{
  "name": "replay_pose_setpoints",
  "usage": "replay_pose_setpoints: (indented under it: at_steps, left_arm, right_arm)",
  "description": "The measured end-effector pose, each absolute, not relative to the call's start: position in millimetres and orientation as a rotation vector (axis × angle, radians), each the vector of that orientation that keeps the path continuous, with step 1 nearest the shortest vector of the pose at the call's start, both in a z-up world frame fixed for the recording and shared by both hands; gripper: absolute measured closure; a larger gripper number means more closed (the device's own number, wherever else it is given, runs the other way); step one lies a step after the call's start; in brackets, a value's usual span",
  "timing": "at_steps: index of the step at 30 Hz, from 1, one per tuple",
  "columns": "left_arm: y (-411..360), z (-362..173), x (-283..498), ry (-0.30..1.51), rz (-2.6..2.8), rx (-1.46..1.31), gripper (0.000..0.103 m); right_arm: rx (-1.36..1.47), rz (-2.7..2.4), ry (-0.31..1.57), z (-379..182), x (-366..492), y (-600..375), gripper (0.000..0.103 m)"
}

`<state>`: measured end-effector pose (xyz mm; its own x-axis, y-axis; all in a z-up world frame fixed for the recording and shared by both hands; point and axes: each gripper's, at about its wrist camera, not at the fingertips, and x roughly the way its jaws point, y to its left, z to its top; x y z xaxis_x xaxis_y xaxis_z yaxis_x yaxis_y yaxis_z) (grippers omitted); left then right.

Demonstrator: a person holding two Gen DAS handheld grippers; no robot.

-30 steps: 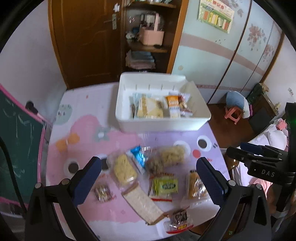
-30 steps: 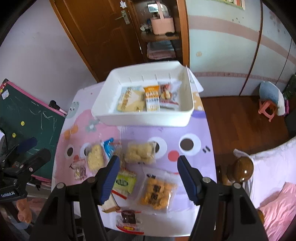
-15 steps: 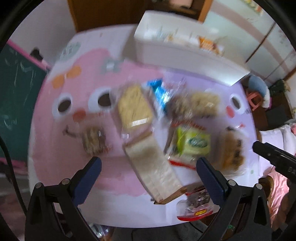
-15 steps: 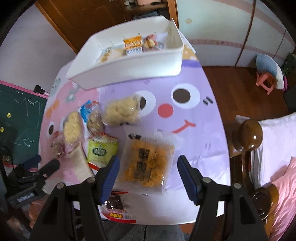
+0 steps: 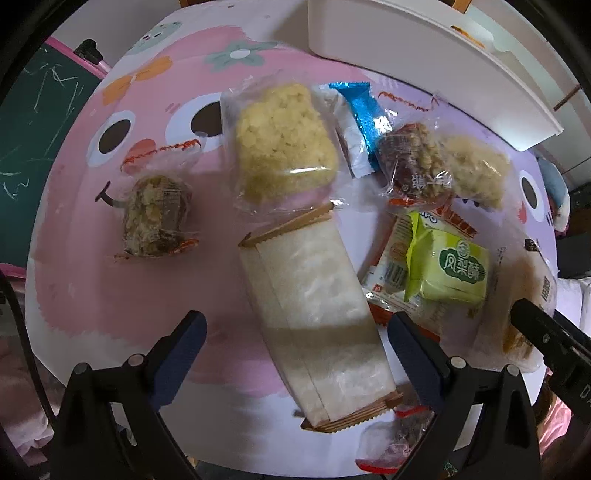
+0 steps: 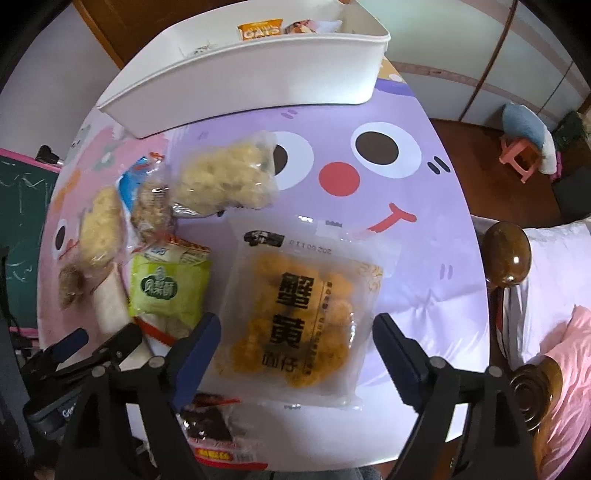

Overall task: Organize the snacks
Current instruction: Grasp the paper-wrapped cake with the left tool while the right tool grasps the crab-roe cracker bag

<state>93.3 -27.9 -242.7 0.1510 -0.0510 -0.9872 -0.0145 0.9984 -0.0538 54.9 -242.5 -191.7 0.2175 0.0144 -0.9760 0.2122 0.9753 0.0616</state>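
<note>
While the white bin's (image 6: 258,74) contents are mostly cut off, both grippers point down at the desk (image 6: 424,258). The left gripper (image 5: 295,347), jaws released, straddles a long pale packet (image 5: 314,295); the right gripper (image 6: 295,339), jaws opening, flanks an orange snack bag (image 6: 299,302), unpressed.

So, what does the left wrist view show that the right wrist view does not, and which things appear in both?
Only the left wrist view shows the left gripper from behind, open over the long white packet, and the full face of the blue-and-white wrapper.

Only the right wrist view shows the right gripper, its fingers opening above the orange snack bag without touching it, plus the oats packet in the white bin and the pink stool.

Both show the green pastry packet, the yellow puffed cake, the bin and the cartoon tablecloth.
</note>
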Motion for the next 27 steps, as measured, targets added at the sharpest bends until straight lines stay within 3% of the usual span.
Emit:
replay_pose_setpoints:
  at_steps: [11,17,19,24,27]
  left_arm:
    - [-21.6,-259.1,84.4,1.443,0.001,-0.033,0.008]
    - [-8.3,-252.2,81.5,1.431,0.001,-0.036,0.033]
    - [1.4,-244.1,85.9,1.425,0.008,-0.043,0.049]
    - [15.4,-237.8,85.8,1.421,-0.01,-0.074,0.051]
    - [20.2,-237.3,82.8,1.422,-0.015,-0.084,0.051]
  right_arm:
    - [0.246,-0.155,1.415,-217.2,68.6,-241.6,0.012]
    - [0.264,-0.143,1.42,-219.5,69.9,-245.2,0.018]
    - [0.256,-0.138,1.414,-218.1,68.7,-245.9,0.021]
    - [0.248,-0.134,1.402,-215.7,60.6,-244.0,0.025]
    - [0.248,-0.135,1.389,-211.1,57.4,-242.6,0.035]
